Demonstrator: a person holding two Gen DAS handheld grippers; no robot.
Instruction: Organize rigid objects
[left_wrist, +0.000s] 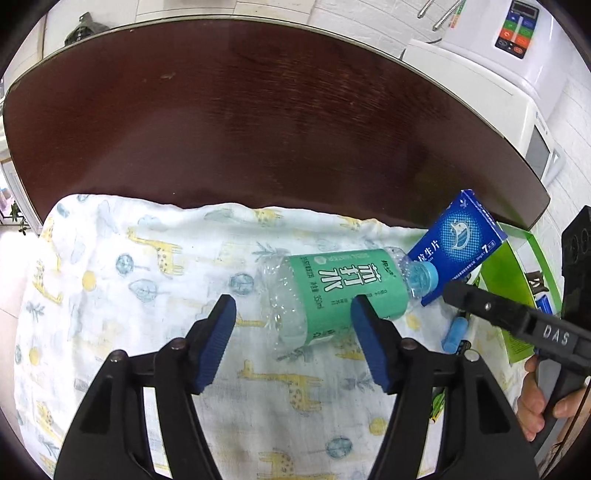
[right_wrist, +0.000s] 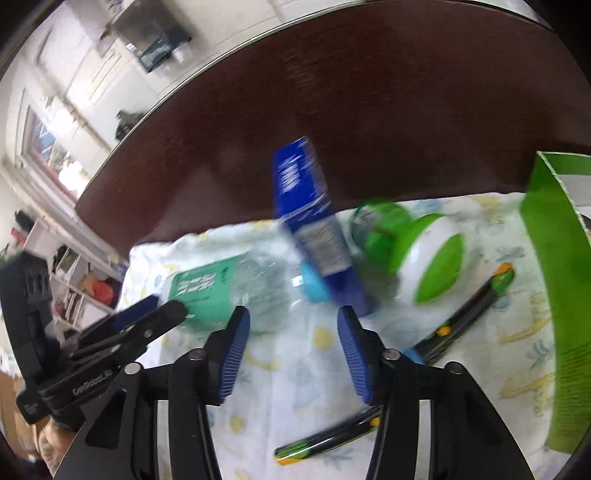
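A clear plastic bottle with a green label (left_wrist: 325, 291) and blue cap lies on its side on the giraffe-print cloth (left_wrist: 147, 280). A blue box (left_wrist: 456, 240) leans over its cap end. My left gripper (left_wrist: 293, 314) is open, its right pad beside the bottle. In the right wrist view the bottle (right_wrist: 229, 291) and blue box (right_wrist: 314, 236) are blurred, just ahead of my open, empty right gripper (right_wrist: 293, 325). The right gripper also shows in the left wrist view (left_wrist: 491, 306), and the left gripper in the right wrist view (right_wrist: 147, 314).
A green carton (right_wrist: 554, 295) stands at the right. A white and green round container (right_wrist: 428, 258) and two black-green pens (right_wrist: 469, 310) (right_wrist: 325, 439) lie on the cloth. The dark wooden table (left_wrist: 258, 122) extends beyond. A white appliance (left_wrist: 517, 55) stands behind.
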